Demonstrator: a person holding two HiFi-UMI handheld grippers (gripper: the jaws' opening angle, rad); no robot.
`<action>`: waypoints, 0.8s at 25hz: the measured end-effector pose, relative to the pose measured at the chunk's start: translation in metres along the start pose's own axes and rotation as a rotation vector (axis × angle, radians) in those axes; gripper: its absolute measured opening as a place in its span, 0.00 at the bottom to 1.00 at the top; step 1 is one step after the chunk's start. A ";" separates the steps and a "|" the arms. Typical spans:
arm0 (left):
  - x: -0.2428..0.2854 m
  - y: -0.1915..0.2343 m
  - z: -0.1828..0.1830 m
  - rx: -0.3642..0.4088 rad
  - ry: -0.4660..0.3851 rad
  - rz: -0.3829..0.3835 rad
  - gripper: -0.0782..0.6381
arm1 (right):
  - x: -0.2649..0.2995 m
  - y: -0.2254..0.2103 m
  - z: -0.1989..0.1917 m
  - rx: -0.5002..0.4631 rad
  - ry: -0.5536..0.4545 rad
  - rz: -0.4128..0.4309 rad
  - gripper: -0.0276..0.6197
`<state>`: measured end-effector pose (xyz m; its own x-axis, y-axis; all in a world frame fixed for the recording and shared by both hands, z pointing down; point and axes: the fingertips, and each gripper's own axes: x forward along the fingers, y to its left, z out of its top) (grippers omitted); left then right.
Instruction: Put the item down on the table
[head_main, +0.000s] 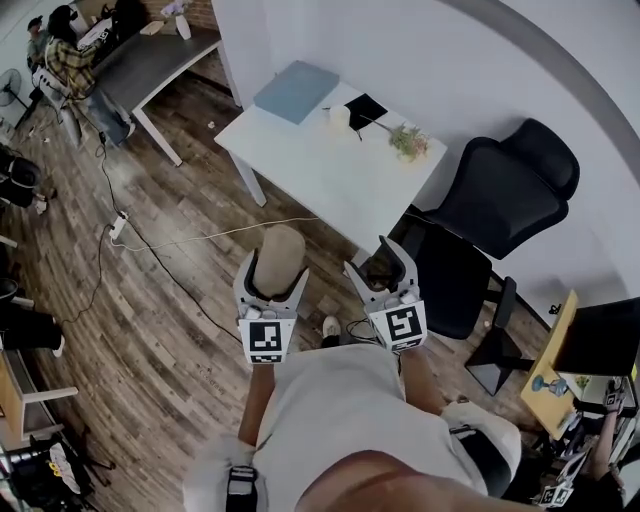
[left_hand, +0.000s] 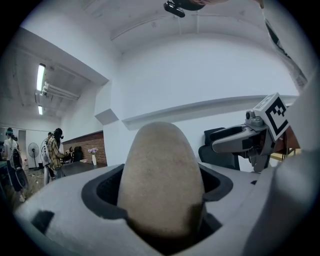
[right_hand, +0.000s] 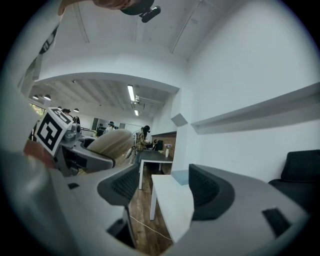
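A: Two grippers — left gripper (head_main: 274, 268) clenched on the tan egg-shaped item (head_main: 280, 248); it fills the gap between the jaws, tip sticking out past them, in the air short of the white table (head_main: 330, 190).
B: Right gripper (head_main: 378, 262)?
A: Jaws spread, nothing between.
B: Containers?
A: White vase (left_hand: 93, 159) with flowers (left_hand: 93, 150) on the dark desk (left_hand: 77, 168). Head view shows the table's blue folder (head_main: 296, 90) — left gripper view doesn't.

The tan item (left_hand: 162, 185) looks matt and finely grainy; the table (head_main: 322, 188) smooth white; the floor (head_main: 170, 300) worn wood planks.
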<state>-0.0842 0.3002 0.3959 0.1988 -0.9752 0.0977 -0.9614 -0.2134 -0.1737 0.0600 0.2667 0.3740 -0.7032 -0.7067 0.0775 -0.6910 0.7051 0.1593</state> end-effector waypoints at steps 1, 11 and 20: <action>0.007 -0.001 0.001 0.000 0.003 0.002 0.70 | 0.003 -0.006 -0.002 0.005 -0.001 0.002 0.53; 0.045 -0.006 0.004 0.012 0.028 0.036 0.70 | 0.026 -0.045 -0.014 0.012 -0.001 0.041 0.50; 0.071 0.005 0.002 0.018 0.039 0.045 0.70 | 0.054 -0.059 -0.024 0.026 0.027 0.058 0.48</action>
<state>-0.0744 0.2302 0.4002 0.1476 -0.9808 0.1276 -0.9654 -0.1708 -0.1968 0.0664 0.1854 0.3925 -0.7377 -0.6657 0.1129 -0.6535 0.7460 0.1282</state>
